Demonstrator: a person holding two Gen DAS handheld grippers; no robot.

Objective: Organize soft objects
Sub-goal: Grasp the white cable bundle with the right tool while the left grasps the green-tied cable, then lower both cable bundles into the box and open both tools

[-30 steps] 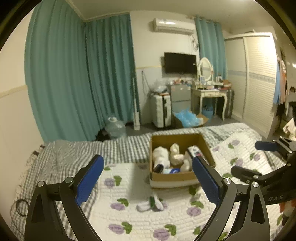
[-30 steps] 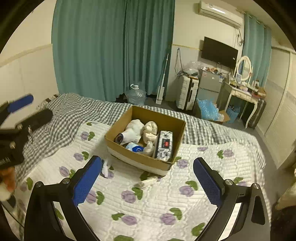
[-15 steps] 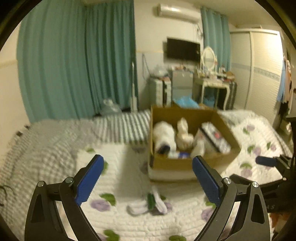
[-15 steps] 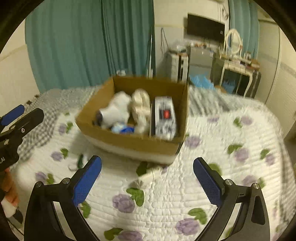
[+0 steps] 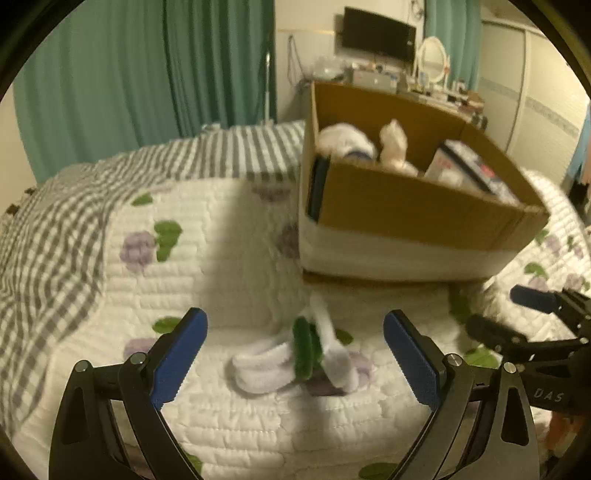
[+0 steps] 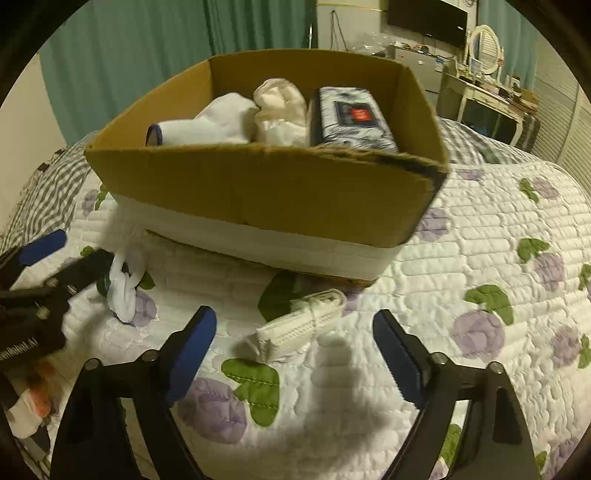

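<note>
A pair of white socks with green cuffs (image 5: 295, 354) lies on the floral quilt, just ahead of my open, empty left gripper (image 5: 295, 332); it also shows in the right wrist view (image 6: 123, 288). A folded white cloth bundle (image 6: 299, 325) lies just ahead of my open, empty right gripper (image 6: 295, 325). Behind both stands an open cardboard box (image 6: 266, 192) holding white socks (image 6: 210, 125), a cream soft item (image 6: 280, 110) and a patterned packet (image 6: 351, 114). The box also shows in the left wrist view (image 5: 406, 206). Each gripper appears in the other's view, at the edge (image 5: 517, 314) (image 6: 55, 262).
The bed has a white quilt with purple flowers (image 6: 480, 258) and a grey checked blanket (image 5: 55, 221) at the left. Green curtains (image 5: 147, 74), a dressing table (image 6: 491, 96) and a wall TV (image 5: 376, 33) stand beyond the bed.
Both grippers have dropped low and moved forward toward the bed; the socks, the cloth bundle and the box now loom much closer. Both stay open.
</note>
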